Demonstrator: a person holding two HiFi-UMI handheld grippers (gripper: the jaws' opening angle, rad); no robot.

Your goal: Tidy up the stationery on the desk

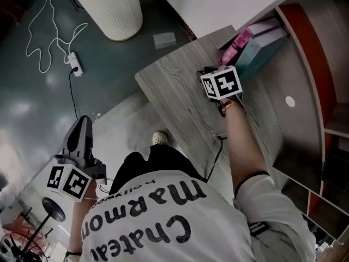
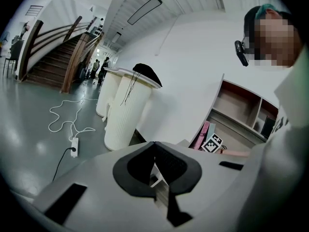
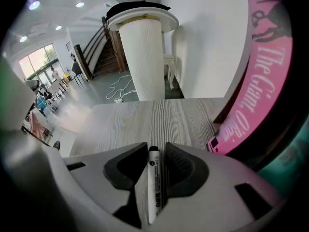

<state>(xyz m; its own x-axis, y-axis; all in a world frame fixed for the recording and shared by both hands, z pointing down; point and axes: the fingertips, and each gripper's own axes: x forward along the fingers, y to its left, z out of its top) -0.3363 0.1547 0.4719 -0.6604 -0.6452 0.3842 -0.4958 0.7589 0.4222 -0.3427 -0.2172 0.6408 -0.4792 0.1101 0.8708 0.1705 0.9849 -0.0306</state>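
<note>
Grey desk (image 3: 145, 117): marker (image 3: 154, 187) between right gripper (image 3: 157, 148) fingers (image 3: 186, 164) (parted, not clamping).

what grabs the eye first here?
A white marker sits between the open jaws of the right gripper, over the wood-grain desk, with a pink book close at its right. The left gripper hangs off the desk above the floor, shut and empty.
</note>
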